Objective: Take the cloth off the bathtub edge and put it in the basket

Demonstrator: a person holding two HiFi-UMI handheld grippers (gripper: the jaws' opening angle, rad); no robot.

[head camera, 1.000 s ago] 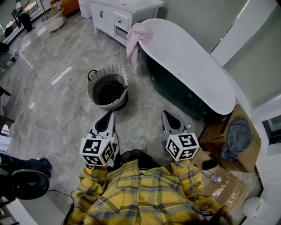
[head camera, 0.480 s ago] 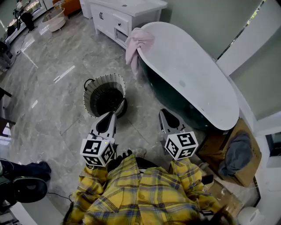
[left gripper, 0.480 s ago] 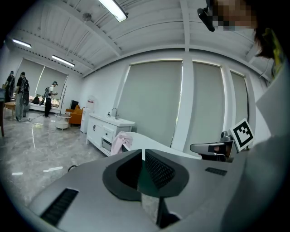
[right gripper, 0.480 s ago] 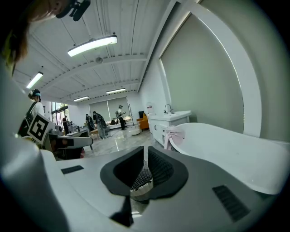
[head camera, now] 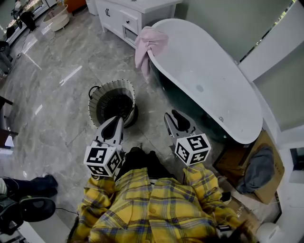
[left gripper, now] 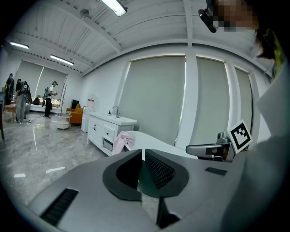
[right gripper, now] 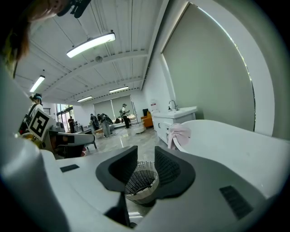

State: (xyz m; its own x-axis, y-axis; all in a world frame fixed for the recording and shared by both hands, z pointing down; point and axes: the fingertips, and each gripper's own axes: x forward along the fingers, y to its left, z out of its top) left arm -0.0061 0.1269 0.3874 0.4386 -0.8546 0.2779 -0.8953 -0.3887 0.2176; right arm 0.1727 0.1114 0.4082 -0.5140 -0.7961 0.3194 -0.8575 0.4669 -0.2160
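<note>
A pink cloth (head camera: 148, 47) hangs over the near end of the white bathtub's rim (head camera: 247, 137); it also shows as the pink cloth (right gripper: 179, 134) in the right gripper view and the pink cloth (left gripper: 122, 142) in the left gripper view. A round wire basket (head camera: 113, 102) stands on the floor left of the tub, also seen as the basket (right gripper: 142, 182) between the right jaws' line of sight. My left gripper (head camera: 117, 122) is shut and empty, just near the basket's rim. My right gripper (head camera: 175, 116) is opening, with nothing between its jaws, short of the tub.
A white vanity cabinet (head camera: 130, 13) stands behind the tub's far end. Cardboard boxes with a grey cloth (head camera: 257, 166) lie at the right. People (right gripper: 104, 121) stand far off across the grey marble floor (head camera: 52, 90).
The view has moved forward toward the tub and basket. The right gripper's jaws have parted and it has swung slightly left. The left gripper stays shut.
</note>
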